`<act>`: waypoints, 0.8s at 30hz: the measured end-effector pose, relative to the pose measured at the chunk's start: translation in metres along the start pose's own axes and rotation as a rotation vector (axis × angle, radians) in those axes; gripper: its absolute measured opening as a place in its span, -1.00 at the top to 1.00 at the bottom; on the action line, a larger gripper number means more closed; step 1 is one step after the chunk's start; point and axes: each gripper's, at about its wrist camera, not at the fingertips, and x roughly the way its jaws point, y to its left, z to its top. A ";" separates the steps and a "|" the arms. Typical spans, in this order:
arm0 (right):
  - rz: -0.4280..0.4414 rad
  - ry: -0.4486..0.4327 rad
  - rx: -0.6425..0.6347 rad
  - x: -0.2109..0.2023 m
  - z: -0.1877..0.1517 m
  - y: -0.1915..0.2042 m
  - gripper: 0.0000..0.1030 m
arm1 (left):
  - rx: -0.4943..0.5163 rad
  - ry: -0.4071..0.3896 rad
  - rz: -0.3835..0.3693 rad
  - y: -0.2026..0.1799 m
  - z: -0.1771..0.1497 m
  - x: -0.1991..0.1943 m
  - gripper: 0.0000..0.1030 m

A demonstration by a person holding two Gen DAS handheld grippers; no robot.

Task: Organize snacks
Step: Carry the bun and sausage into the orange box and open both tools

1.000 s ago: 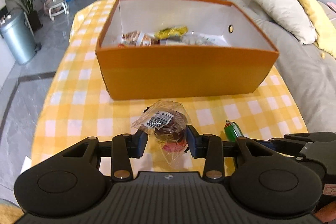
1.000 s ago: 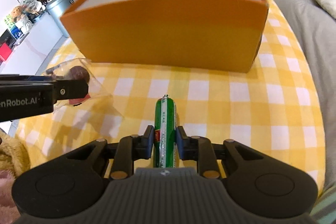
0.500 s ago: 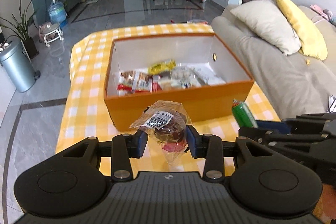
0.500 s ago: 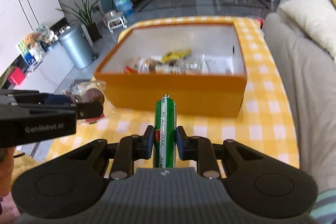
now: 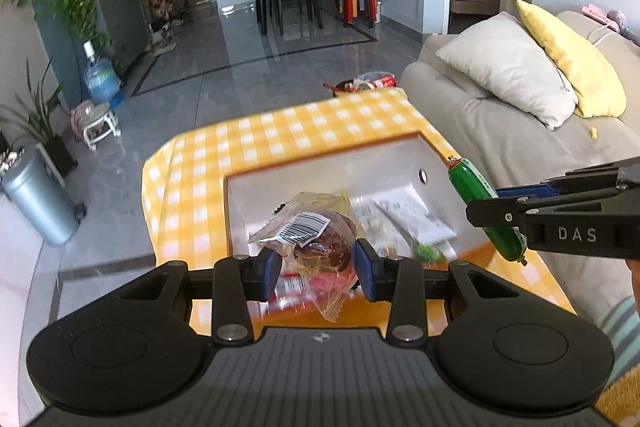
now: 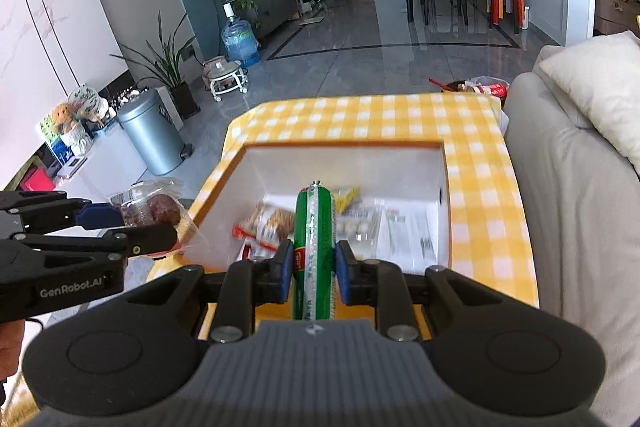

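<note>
One orange box (image 5: 476, 254) on the yellow-check worktop (image 5: 280, 135), white inside, several loose snack packs on its floor; exact count was unclear, contents blurred. Two items were in the air: one clear-bagged snack (image 5: 316, 247) with a barcode label, one green sausage stick (image 6: 314, 247).

Left gripper (image 5: 316, 269): fingers (image 5: 268, 269) closed partway on the bagged snack, pinching the bag from both sides, above the box's near wall. In the right wrist view the same bag (image 6: 154, 209) sat just left of the box's left wall (image 6: 208, 203).

Right gripper (image 6: 312, 269): fingers (image 6: 284, 269) clamped tight on the sausage stick, stick pointing forward over the box interior. From the left wrist view the stick (image 5: 480, 207) was at the box's right side, tilted.

Versus 1 s back: both grippers had risen from worktop level in front of the box to above it, looking down into it. Grips were unchanged, same items held.
</note>
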 end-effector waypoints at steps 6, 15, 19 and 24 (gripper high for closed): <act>0.019 0.043 0.010 0.034 0.037 -0.013 0.63 | 0.059 0.018 -0.004 0.007 0.036 0.030 0.15; -0.019 0.196 -0.006 0.122 0.061 -0.036 0.63 | 0.153 0.182 -0.025 0.014 0.053 0.122 0.15; -0.057 0.277 -0.030 0.162 0.060 -0.045 0.63 | 0.214 0.258 -0.012 0.010 0.049 0.168 0.15; -0.120 0.371 -0.068 0.203 0.056 -0.054 0.63 | 0.228 0.349 0.018 0.015 0.038 0.216 0.15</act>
